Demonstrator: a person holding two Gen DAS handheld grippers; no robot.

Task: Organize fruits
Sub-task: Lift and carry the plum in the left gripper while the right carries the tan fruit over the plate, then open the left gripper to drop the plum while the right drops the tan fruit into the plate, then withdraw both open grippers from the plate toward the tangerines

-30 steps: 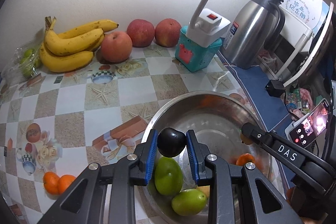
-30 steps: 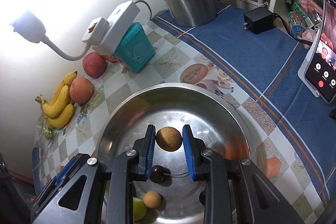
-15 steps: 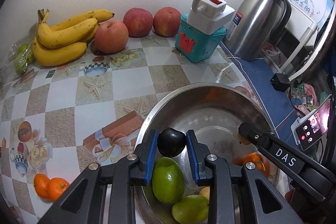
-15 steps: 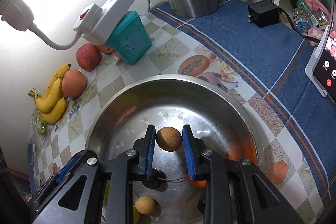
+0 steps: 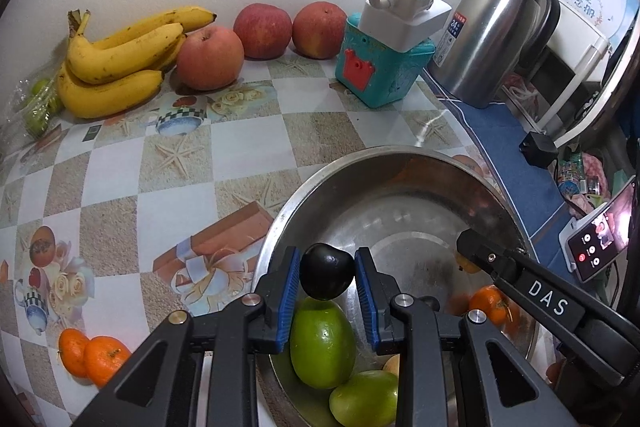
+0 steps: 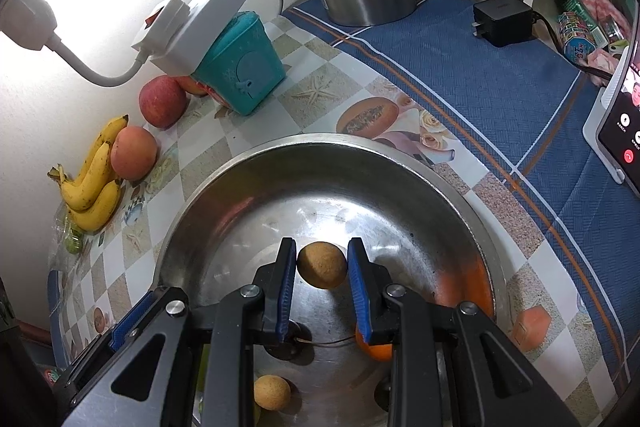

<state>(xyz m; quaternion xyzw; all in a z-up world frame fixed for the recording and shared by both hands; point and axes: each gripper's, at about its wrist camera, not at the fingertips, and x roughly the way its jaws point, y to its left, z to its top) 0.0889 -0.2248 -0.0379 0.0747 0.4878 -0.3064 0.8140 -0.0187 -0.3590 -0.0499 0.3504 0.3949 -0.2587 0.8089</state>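
Clearly we read "DAS" on right gripper (image 5: 468, 247), clamping tan fruit (image 6: 322, 265); left gripper (image 5: 327, 277) clamps dark plum (image 5: 327, 275), both angled down over steel bowl (image 5: 400, 163).

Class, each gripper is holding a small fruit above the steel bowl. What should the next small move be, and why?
Probably carry both fruits sideways out over the bowl's rim. The left gripper is shut on a dark plum, the right gripper on a tan round fruit, both clear of the fruit below, while bananas and apples lie grouped by kind on the table.
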